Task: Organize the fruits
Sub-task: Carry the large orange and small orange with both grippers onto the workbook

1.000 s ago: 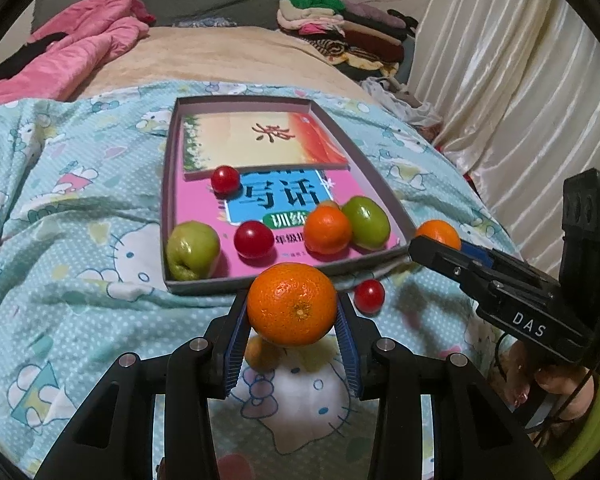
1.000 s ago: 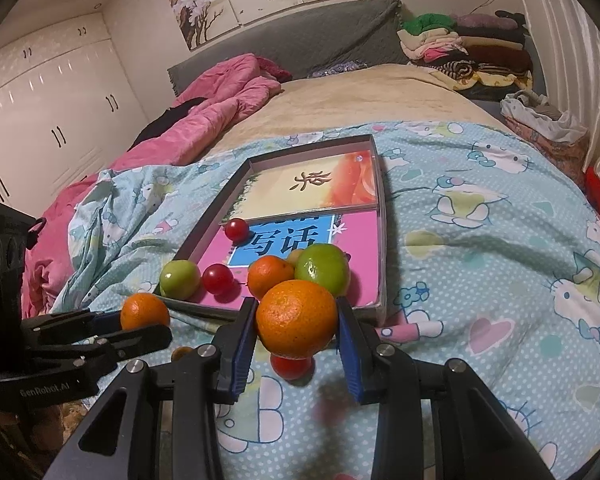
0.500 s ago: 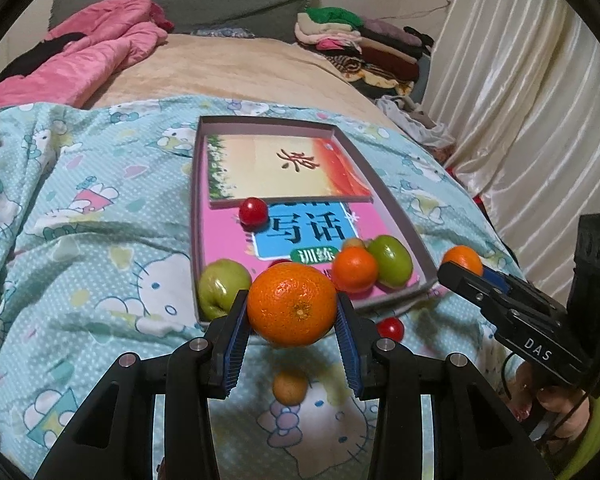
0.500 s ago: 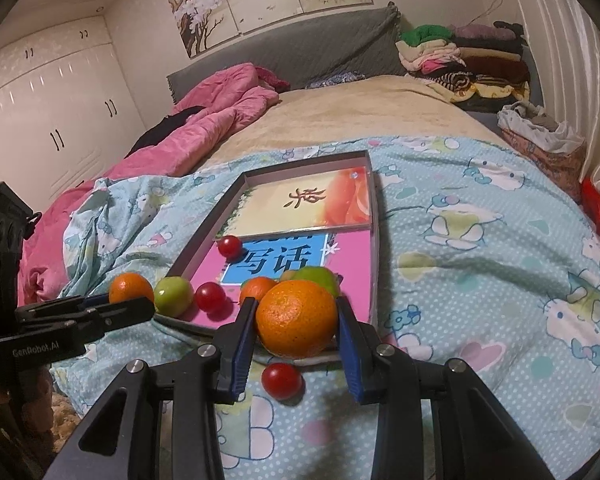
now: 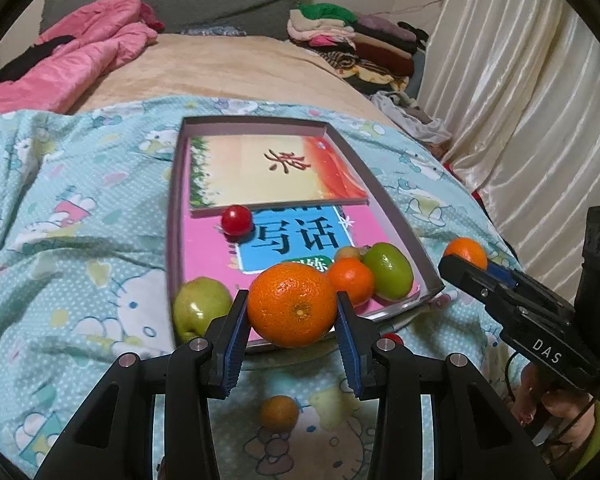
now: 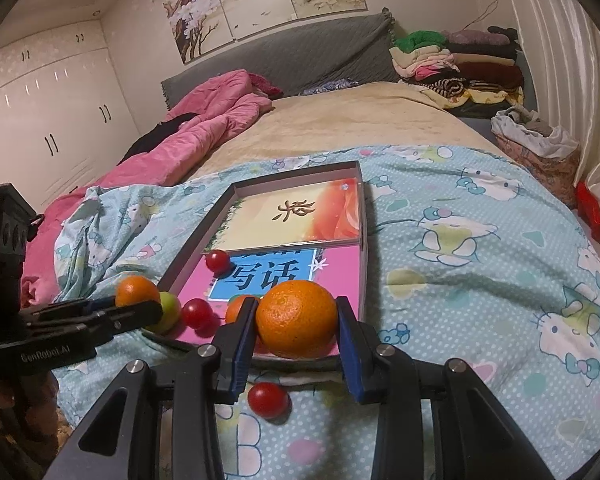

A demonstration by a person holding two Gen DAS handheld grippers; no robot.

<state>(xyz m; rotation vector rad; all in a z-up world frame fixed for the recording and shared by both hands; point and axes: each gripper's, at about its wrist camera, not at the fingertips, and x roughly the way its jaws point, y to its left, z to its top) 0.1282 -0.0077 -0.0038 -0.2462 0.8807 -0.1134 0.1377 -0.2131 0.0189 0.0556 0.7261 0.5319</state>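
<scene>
My left gripper [image 5: 292,322] is clamped on an orange [image 5: 291,305] above the near edge of a shallow box [image 5: 173,216] holding a green fruit [image 5: 198,306] and cherry tomato [image 5: 236,220]. Rightward, my right gripper [image 6: 296,334] likewise grips a second orange [image 6: 296,324] over that box's near rim, with a loose cherry tomato [image 6: 268,400] on the bedspread [image 6: 480,280] below.

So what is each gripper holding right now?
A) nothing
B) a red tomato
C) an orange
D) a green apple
C: the left gripper has its jaws closed on an orange, and the right gripper clamps another orange.
</scene>
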